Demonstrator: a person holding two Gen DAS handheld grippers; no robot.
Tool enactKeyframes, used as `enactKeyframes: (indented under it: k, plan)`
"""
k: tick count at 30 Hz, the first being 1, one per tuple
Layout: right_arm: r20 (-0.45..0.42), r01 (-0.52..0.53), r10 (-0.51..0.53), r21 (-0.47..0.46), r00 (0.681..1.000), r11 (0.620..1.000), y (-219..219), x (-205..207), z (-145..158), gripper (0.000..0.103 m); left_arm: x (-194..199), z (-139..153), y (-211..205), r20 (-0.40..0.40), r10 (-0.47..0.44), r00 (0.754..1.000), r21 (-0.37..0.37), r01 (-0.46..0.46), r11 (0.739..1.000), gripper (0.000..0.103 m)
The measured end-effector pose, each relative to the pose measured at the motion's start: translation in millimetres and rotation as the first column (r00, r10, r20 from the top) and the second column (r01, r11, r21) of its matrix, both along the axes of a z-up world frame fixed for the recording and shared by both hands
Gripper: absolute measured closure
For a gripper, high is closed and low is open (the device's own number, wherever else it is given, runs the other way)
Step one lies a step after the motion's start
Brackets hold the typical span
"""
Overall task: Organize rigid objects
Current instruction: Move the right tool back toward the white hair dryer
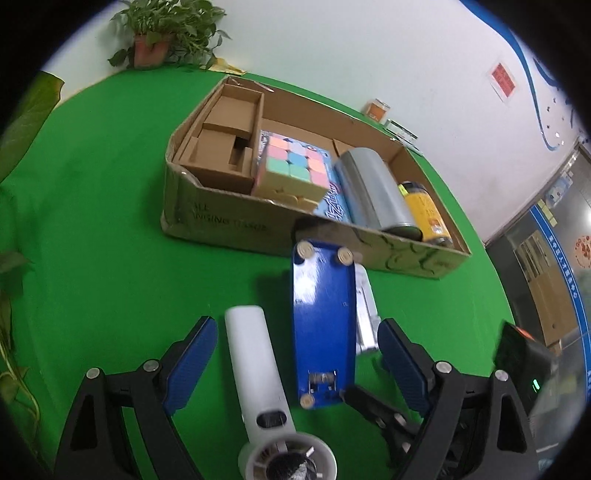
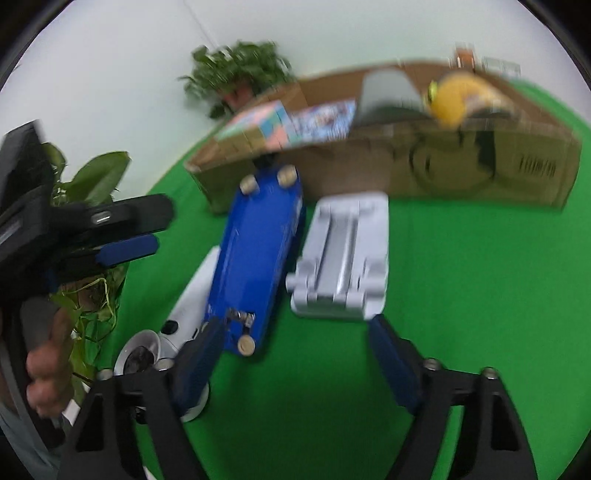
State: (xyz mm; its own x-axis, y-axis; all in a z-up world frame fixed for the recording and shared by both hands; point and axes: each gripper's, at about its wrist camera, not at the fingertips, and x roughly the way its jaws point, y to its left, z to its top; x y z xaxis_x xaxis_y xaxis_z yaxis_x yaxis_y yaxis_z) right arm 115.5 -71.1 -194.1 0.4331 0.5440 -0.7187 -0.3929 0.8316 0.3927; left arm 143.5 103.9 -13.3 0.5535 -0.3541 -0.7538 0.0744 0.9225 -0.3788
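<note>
A long cardboard box (image 1: pixel 221 221) lies on the green table and holds a pastel cube (image 1: pixel 293 166), a grey cylinder (image 1: pixel 373 188) and a yellow can (image 1: pixel 426 210). In front of it lie a blue flat device (image 1: pixel 323 325) with round feet, a white handheld fan (image 1: pixel 255 365) and a grey folding stand (image 1: pixel 365 310). My left gripper (image 1: pixel 297 365) is open, with the white fan and the blue device between its fingers. My right gripper (image 2: pixel 295 365) is open, low over the table, just before the grey stand (image 2: pixel 343 258) and the blue device (image 2: pixel 258 254).
A potted plant (image 1: pixel 162 33) stands at the table's back corner, with leaves along the left edge (image 1: pixel 22 122). An orange jar (image 1: pixel 376 109) and a small tin sit behind the box. The left gripper (image 2: pixel 125 236) shows at the left of the right wrist view.
</note>
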Motion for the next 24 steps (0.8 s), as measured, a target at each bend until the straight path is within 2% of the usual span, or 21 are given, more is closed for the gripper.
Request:
enactKeyframes:
  k: [2,5,8,9,11,13,14,17,21,23,24]
  plan:
    - [-0.022,0.0,0.0,-0.003,1.0,1.0,4.7,4.4,-6.9,0.035,-9.8,0.3,-3.7,0.01,0.007,1.0,0.051,-0.008,0.999,0.015]
    - [-0.024,-0.02,0.02,0.007,1.0,1.0,9.1,3.6,-7.9,0.042,-21.2,-3.5,-9.1,-0.015,0.0,1.0,0.108,0.002,0.994,0.015]
    - [-0.009,-0.035,0.035,-0.012,0.999,0.999,9.0,-2.3,-7.9,0.045,-31.4,-12.7,-6.2,-0.061,0.012,0.998,0.122,-0.005,0.993,0.019]
    - [0.009,-0.047,0.047,-0.011,0.999,0.999,7.0,-6.9,-6.1,0.045,-34.1,-17.6,-3.1,-0.089,0.019,0.996,0.104,-0.01,0.995,0.022]
    - [0.059,-0.098,0.1,-0.026,0.993,0.995,3.2,-23.1,-2.2,0.045,-39.1,-26.4,3.3,-0.144,0.019,0.989,0.045,-0.013,0.999,0.035]
    - [0.082,-0.181,0.183,-0.038,0.98,0.983,0.4,-43.7,-1.3,0.045,-44.2,-35.0,8.8,-0.188,0.002,0.982,-0.068,-0.015,0.998,0.047]
    - [0.085,-0.215,0.218,-0.038,0.972,0.976,-0.2,-52.0,0.5,0.045,-45.4,-38.7,7.6,-0.211,-0.013,0.977,-0.105,-0.009,0.994,0.048]
    - [0.116,-0.297,0.298,-0.032,0.947,0.954,-0.4,-80.5,7.5,0.045,-48.3,-38.8,-3.2,-0.204,-0.052,0.978,-0.111,0.03,0.993,0.048]
    - [0.131,-0.321,0.321,-0.018,0.938,0.947,7.2,-90.6,12.6,0.042,-47.2,-42.0,-19.6,-0.208,-0.105,0.972,-0.167,0.071,0.983,0.048]
    - [0.135,-0.332,0.333,-0.036,0.933,0.943,15.3,-93.6,12.6,0.042,-49.5,-41.8,-24.6,-0.206,-0.132,0.97,-0.201,0.09,0.975,0.048]
    - [0.144,-0.338,0.343,-0.055,0.928,0.939,21.3,-96.0,13.2,0.038,-49.9,-41.9,-25.3,-0.2,-0.157,0.967,-0.232,0.109,0.967,0.047]
